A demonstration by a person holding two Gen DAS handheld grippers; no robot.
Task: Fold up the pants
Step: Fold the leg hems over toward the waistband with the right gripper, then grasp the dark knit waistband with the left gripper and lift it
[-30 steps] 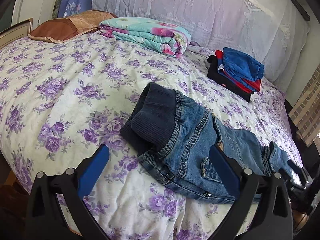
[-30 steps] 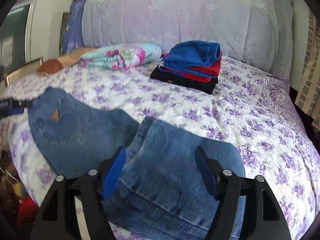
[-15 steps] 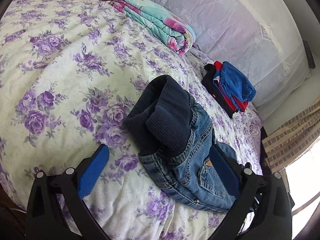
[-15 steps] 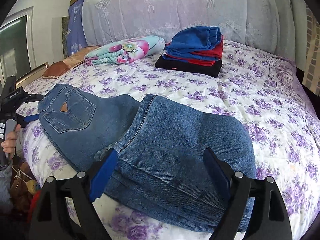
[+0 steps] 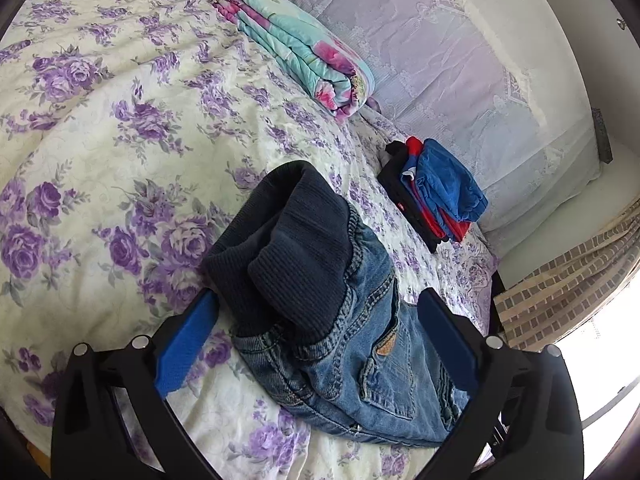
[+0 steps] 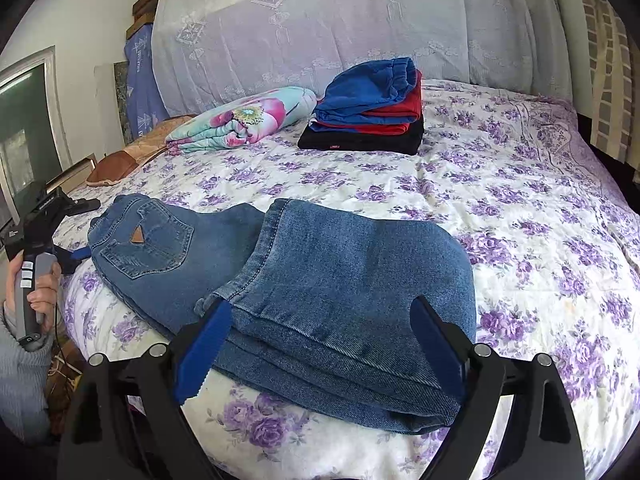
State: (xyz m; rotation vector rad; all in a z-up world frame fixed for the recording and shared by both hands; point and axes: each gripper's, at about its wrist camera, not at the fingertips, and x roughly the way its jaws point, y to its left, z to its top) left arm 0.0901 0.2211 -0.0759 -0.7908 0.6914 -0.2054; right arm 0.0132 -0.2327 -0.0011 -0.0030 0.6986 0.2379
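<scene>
Blue jeans (image 5: pixel 344 344) with a dark ribbed waistband (image 5: pixel 288 248) lie on the flowered bed. In the right wrist view the jeans (image 6: pixel 344 288) have their legs folded back over themselves, and the seat with a back pocket (image 6: pixel 148 240) lies to the left. My left gripper (image 5: pixel 316 340) is open and empty, its blue pads on either side of the waistband end. My right gripper (image 6: pixel 320 344) is open and empty, straddling the folded leg end. The left gripper also shows in a hand at the left of the right wrist view (image 6: pixel 40 240).
A stack of folded blue, red and black clothes (image 6: pixel 368 108) and a folded floral blanket (image 6: pixel 240 120) sit near the headboard. A brown pillow (image 6: pixel 124 156) lies at the far left. The bed edge (image 6: pixel 280 452) runs just below the grippers.
Both grippers have moved closer to the jeans. The left gripper's view has tilted and swung toward the waistband. The jeans have not moved.
</scene>
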